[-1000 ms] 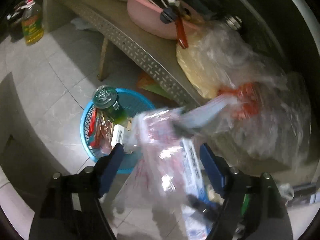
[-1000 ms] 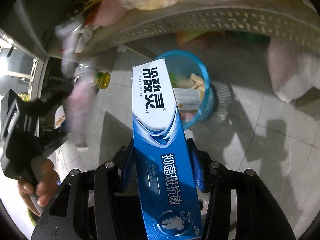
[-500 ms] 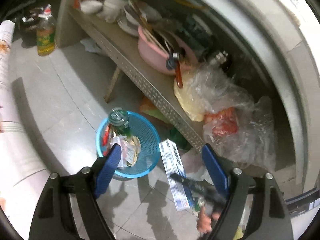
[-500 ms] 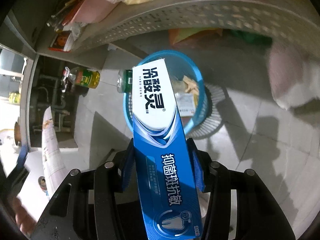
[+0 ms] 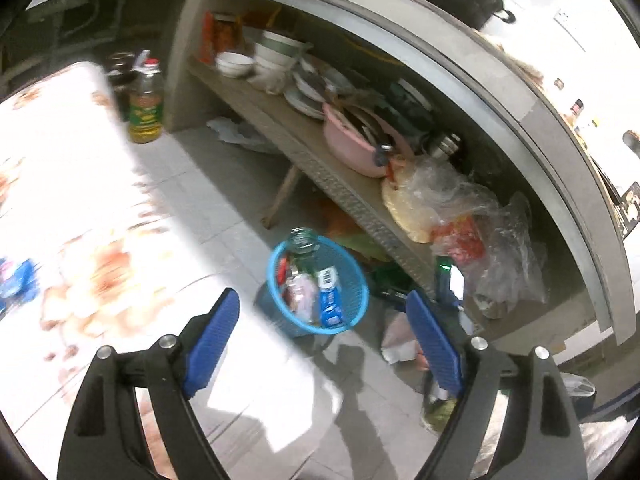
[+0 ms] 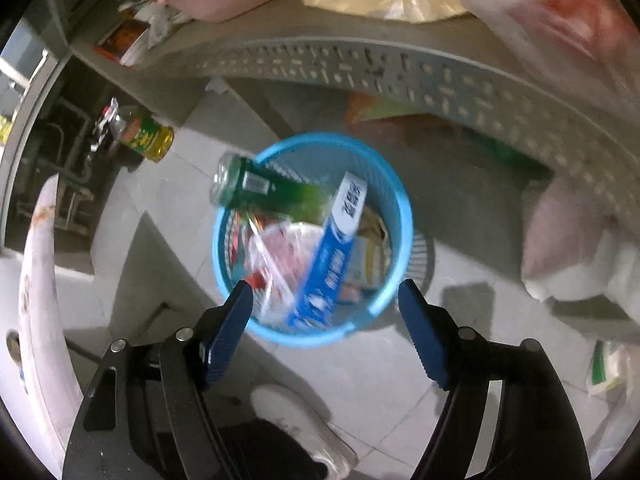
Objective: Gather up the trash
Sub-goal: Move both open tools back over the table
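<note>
Blue mesh basket [image 5: 318, 286] sits on the tiled floor beneath the shelf, ahead of the left claw [image 5: 324, 334], whose jaws are opening on nothing. From the right wrist, the right claw [image 6: 324, 334] hangs above it, jaws opening, empty; the toothpaste box [image 6: 330, 256] leans inside, long axis slanting upward, beside a green bottle [image 6: 260, 190].

Blue mesh basket [image 6: 394, 216], green bottle [image 6: 276, 194]
</note>
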The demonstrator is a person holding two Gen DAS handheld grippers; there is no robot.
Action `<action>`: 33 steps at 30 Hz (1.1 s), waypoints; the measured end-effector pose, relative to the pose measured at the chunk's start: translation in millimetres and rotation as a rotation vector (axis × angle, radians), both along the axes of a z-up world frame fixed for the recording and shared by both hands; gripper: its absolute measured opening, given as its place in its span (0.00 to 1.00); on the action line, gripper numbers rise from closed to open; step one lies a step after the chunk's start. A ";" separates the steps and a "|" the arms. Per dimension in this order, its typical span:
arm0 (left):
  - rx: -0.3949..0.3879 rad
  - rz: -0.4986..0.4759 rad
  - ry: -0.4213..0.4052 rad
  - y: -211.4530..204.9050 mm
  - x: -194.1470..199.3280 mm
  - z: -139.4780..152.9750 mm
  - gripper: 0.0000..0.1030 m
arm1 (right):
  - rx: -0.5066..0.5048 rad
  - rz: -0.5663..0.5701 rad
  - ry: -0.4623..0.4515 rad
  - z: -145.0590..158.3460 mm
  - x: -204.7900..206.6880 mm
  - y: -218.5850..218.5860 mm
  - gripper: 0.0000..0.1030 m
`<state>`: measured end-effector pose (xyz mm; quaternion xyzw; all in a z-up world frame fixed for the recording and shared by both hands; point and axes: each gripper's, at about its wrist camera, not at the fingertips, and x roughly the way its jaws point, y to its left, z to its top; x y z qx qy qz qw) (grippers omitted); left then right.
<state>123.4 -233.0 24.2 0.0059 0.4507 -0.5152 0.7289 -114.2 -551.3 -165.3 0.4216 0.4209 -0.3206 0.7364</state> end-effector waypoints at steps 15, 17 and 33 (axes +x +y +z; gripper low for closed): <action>-0.066 0.298 0.009 138.8 49.9 0.3 0.81 | -0.059 0.103 -0.119 82.0 9.5 75.1 0.77; -0.084 0.330 0.017 151.7 54.8 1.6 0.81 | -0.082 0.138 -0.152 99.6 19.3 86.0 0.79; -0.069 0.511 0.005 248.4 74.2 -9.9 0.83 | -0.119 0.506 -0.283 182.9 134.1 195.1 0.81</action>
